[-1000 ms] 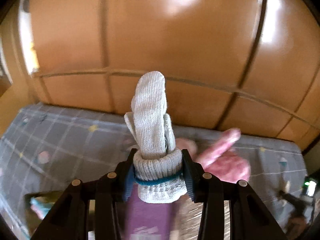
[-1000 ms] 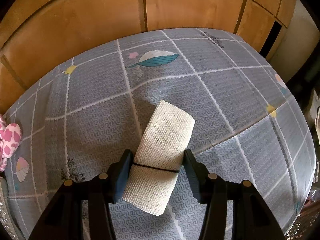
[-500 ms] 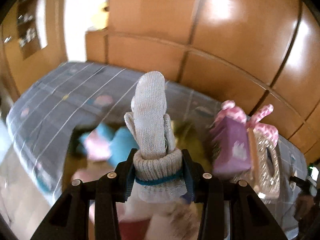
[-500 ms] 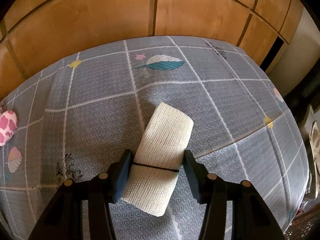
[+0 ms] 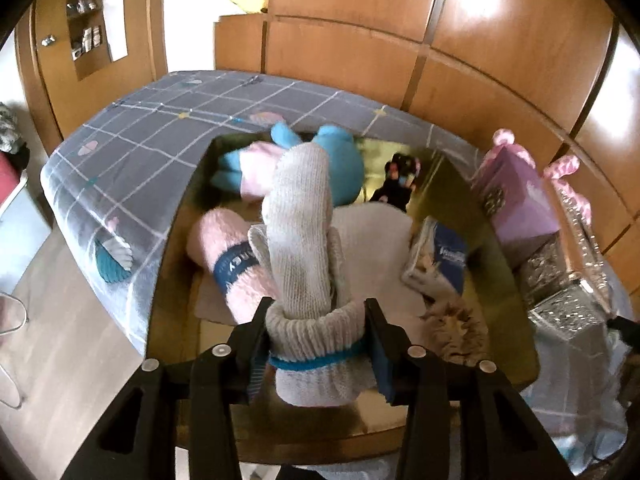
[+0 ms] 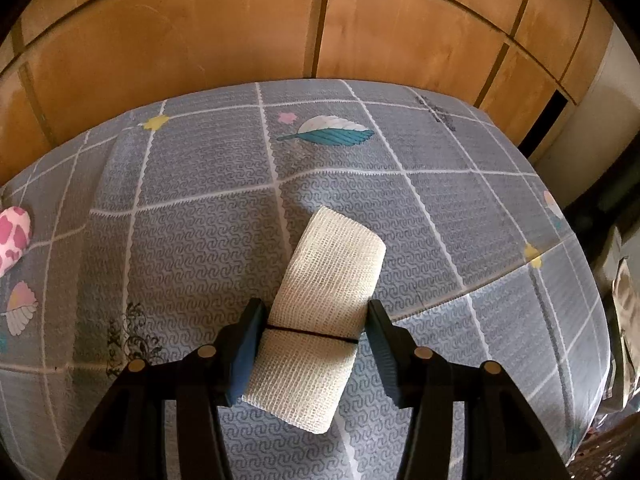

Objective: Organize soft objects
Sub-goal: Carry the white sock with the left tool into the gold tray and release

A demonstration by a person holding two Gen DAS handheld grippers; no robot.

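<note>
Knit glove (image 5: 304, 248) between widening left gripper (image 5: 316, 344) jaws — bandage roll (image 6: 320, 312) in right gripper (image 6: 316, 344)

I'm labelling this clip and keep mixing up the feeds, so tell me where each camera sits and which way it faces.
Left wrist: rides on the left tongs, looking steeply down over the rolled grey sock between its fingers into a gold box of soft things; only the black fingers show.
Right wrist: rides on the right tongs, tilted down at the bedspread, its fingers around a white bandage roll; only fingers show.
Shared: the grey checked bedspread and wooden wardrobe panels behind.
</note>
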